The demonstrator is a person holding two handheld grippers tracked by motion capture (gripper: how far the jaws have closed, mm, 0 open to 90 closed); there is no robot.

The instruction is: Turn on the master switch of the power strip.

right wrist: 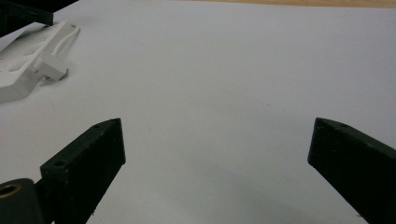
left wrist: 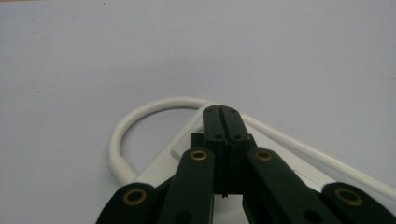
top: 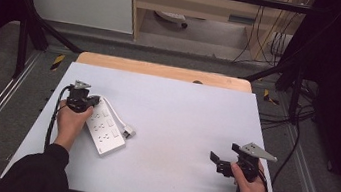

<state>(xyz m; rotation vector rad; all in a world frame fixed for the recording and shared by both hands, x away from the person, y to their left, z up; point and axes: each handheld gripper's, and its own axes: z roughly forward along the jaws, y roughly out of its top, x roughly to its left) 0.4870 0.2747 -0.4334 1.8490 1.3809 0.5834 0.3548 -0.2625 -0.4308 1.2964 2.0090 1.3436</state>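
The high view looked forward and down over the table [top: 168, 100]. Both gripper views sat low and close, apparently sharing the power strip [top: 105, 130] [left wrist: 161, 168] [right wrist: 23, 70].

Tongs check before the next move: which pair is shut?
The left tongs, jaws pressed together over the power strip; the right tongs stand wide open.

Wide-apart black jaws over bare white table [right wrist: 224, 84], power strip [right wrist: 23, 65] far left
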